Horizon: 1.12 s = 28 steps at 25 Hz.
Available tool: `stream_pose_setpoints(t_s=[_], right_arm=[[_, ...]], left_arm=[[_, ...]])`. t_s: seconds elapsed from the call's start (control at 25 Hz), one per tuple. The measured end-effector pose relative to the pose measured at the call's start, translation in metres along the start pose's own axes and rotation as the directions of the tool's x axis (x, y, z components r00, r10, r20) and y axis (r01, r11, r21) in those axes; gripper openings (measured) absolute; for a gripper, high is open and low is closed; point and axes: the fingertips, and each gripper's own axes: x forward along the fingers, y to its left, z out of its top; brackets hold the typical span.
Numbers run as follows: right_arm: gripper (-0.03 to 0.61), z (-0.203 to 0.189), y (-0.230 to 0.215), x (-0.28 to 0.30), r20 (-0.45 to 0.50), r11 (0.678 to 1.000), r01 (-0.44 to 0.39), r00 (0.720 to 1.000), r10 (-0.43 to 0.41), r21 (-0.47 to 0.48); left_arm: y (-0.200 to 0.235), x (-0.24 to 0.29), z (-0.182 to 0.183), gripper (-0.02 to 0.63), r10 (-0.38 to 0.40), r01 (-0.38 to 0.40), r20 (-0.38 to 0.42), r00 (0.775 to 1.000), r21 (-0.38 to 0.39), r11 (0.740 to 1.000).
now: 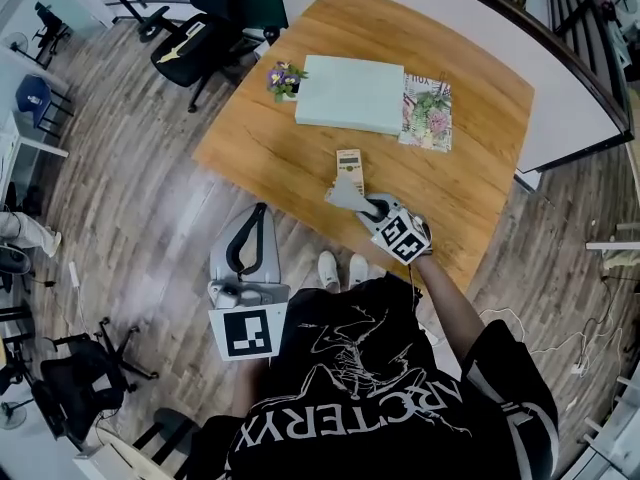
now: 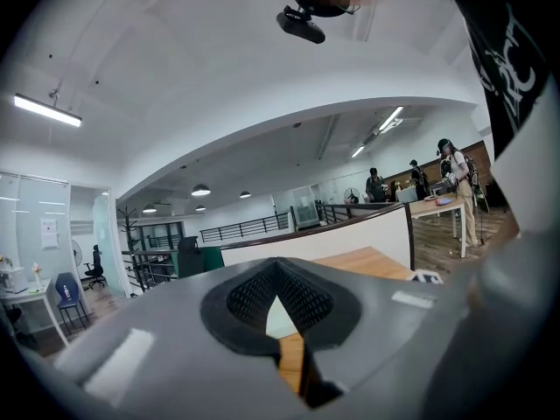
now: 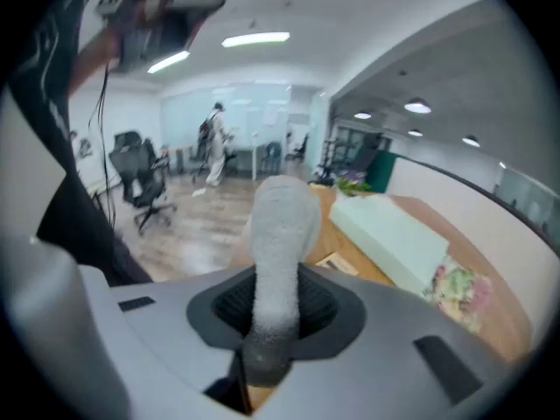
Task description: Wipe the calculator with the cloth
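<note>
Lower left of centre in the head view, the left gripper (image 1: 257,214) hangs over the wooden floor (image 1: 130,148), short of the table (image 1: 480,168). Its own view shows the left gripper's jaws together with nothing between them. Right of it, mid-frame, the right gripper (image 1: 368,206) is clamped on the grey cloth (image 1: 348,196), which stands up as a fold between the jaws in that gripper's view. The cloth's free end lies over the lower end of the calculator (image 1: 349,165), which lies flat on the table near its front edge. The bare forearm (image 1: 445,293) runs down-right from the gripper to a black sleeve.
</note>
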Motion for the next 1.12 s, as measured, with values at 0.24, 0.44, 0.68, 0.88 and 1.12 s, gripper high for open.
stream_pose_setpoints(t_s=[0.24,0.44,0.68,0.88,1.12], right_arm=[[0.089,0.112,-0.066,-0.167,0.434,0.911,0.174,0.836,-0.337,0.373],[0.089,0.157,-0.089,-0.257,0.562,0.849,0.264,0.654,-0.506,0.458],[0.089,0.169,-0.089,-0.273,0.585,0.833,0.294,0.604,-0.541,0.468],[0.089,0.179,-0.088,-0.279,0.610,0.844,0.281,0.592,-0.527,0.457],[0.089,0.179,-0.090,-0.280,0.613,0.844,0.270,0.590,-0.525,0.463]], left_arm=[[-0.009,0.016,0.001,0.009,-0.050,0.051,0.024,0.998,-0.025,0.998],[-0.019,0.028,0.009,0.009,-0.084,0.085,0.045,0.995,-0.022,0.996],[-0.027,0.034,0.014,0.008,-0.093,0.094,0.059,0.994,-0.002,0.996],[-0.023,0.034,0.018,0.009,-0.082,0.082,0.059,0.995,0.008,0.997],[-0.024,0.033,0.016,0.008,-0.081,0.081,0.055,0.995,0.005,0.997]])
